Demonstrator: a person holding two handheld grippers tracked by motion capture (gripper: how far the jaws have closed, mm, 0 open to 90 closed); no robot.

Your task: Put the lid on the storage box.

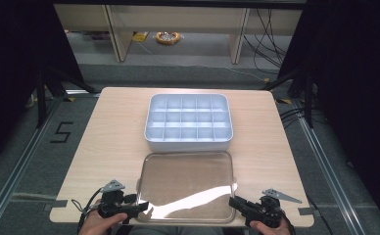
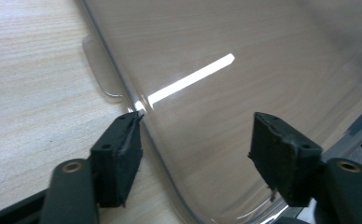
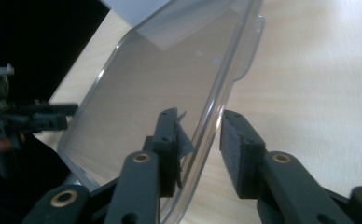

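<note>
Clear lid (image 1: 185, 183) is being straddled at 5 o'clock by the parted right gripper (image 3: 198, 140); no clamping is seen. Left gripper (image 2: 195, 149) is being held agape at 7 o'clock.

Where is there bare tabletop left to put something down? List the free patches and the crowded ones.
Free: the wide wood strips left and right of the white divided box and clear lid, and a thin band behind the box. Crowded: the near edge, where the left gripper and right gripper sit at the lid's corners, and the narrow gap between box and lid.
</note>
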